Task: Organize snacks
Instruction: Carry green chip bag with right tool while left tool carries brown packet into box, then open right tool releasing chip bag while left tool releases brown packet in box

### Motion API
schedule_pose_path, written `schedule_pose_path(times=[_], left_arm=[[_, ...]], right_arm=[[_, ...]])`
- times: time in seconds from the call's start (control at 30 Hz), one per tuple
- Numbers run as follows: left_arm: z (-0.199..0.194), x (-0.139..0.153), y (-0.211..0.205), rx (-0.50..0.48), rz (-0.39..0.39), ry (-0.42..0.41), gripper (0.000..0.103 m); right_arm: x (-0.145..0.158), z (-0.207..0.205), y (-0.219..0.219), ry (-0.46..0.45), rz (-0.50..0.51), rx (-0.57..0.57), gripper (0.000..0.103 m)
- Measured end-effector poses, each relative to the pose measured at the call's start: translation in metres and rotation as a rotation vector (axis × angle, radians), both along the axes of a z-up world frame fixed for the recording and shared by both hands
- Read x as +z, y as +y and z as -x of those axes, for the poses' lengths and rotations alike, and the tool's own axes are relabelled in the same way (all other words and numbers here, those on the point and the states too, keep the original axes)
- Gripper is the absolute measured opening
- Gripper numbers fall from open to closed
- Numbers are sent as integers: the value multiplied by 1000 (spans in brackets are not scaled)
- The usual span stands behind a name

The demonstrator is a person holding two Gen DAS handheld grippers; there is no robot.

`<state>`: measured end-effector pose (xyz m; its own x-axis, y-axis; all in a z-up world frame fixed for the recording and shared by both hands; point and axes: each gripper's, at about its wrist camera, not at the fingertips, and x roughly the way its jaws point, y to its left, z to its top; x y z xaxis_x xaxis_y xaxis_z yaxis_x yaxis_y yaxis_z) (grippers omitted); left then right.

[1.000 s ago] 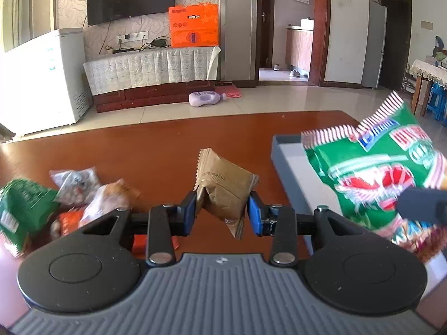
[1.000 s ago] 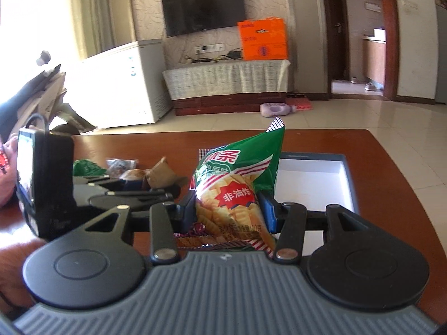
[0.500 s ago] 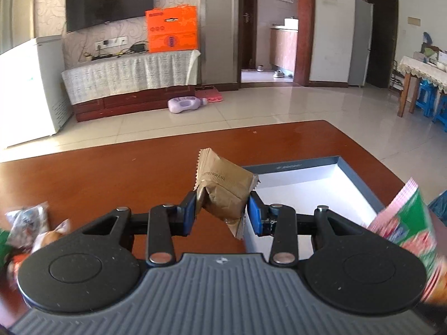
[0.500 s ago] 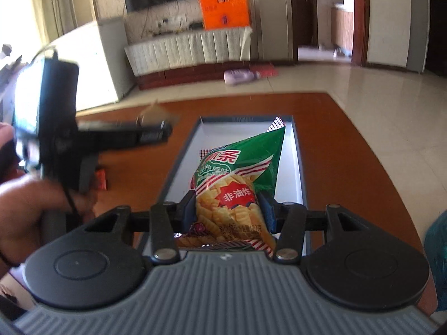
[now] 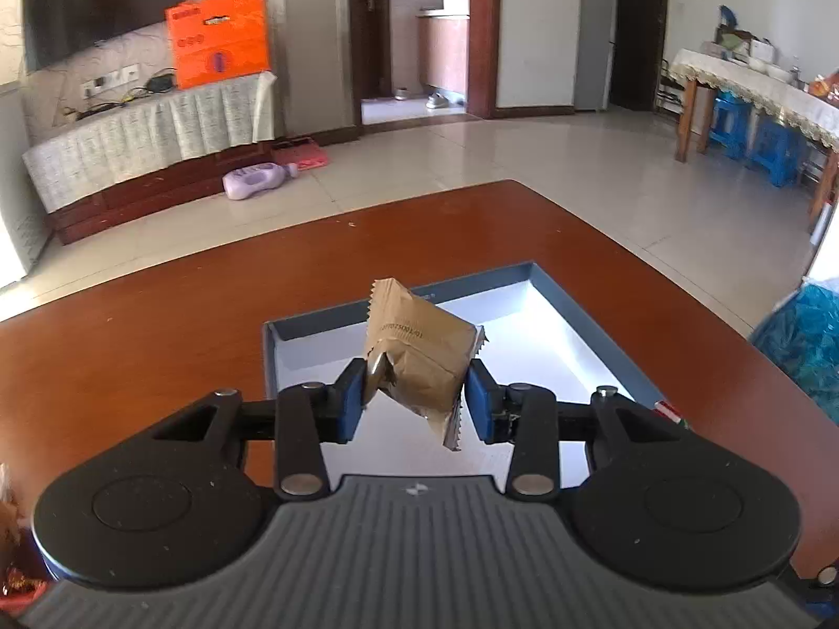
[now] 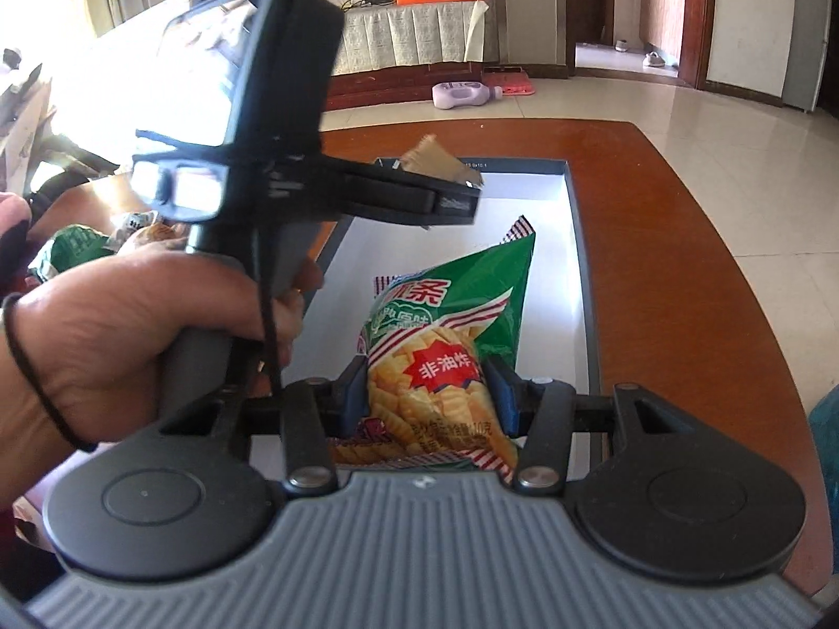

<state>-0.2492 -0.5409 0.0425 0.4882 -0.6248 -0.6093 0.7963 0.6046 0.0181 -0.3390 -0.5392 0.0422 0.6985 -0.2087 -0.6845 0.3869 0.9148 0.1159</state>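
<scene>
1. At the far left of my right wrist view, a small pile of loose snack packets (image 6: 78,249) lay on the counter (image 6: 681,241), partly hidden behind the person's left hand (image 6: 136,335).
2. That hand gripped the handle of the left hand-held gripper (image 6: 445,194), which reached out over the near-left part of the box (image 6: 571,220).
3. Through my left wrist camera, the left hand-held gripper (image 5: 414,398) was closed at a middling width on a brown packet (image 5: 419,356); both blue pads pressed its sides, and the packet hung tilted, one crimped end up and the other down.
4. The brown packet hung above the white floor of the box (image 5: 550,335), inside the blue-grey rim.
5. The box sat on the reddish-brown counter (image 5: 157,325), with its long side running away from me.
6. To the right, my right hand-held gripper (image 6: 427,401) held a green chip bag (image 6: 445,346) between its pads, gripped at the lower half, with the top corner pointing up and right.
7. The chip bag was over the near end of the box, above its white floor; I could not tell whether its bottom edge touched the floor.
</scene>
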Motion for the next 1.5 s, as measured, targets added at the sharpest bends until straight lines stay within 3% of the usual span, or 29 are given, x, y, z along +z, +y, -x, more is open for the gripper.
schedule_pose_path(times=[0.23,0.4,0.73,1.0,1.17,1.3,1.5], left_arm=[[-16,-10,7,56,-11,74,45],[-10,-12,15,63,-50,6,59],[-3,-11,22,54,-81,-18,58],[-14,-13,34,174,-125,-24,57],[-16,-13,49,188,-159,-57,58],[-19,-5,68,180,-79,-38,64],[-10,9,83,177,-69,-71,77]], right_arm=[[-7,1,9,-20,-1,45,50],[-7,0,12,-14,27,43,51],[-8,0,9,-20,11,37,51],[-7,-10,17,-45,38,92,50],[-5,-11,19,-43,39,118,50],[-2,-13,23,-53,60,110,50],[6,-5,30,-95,112,95,60]])
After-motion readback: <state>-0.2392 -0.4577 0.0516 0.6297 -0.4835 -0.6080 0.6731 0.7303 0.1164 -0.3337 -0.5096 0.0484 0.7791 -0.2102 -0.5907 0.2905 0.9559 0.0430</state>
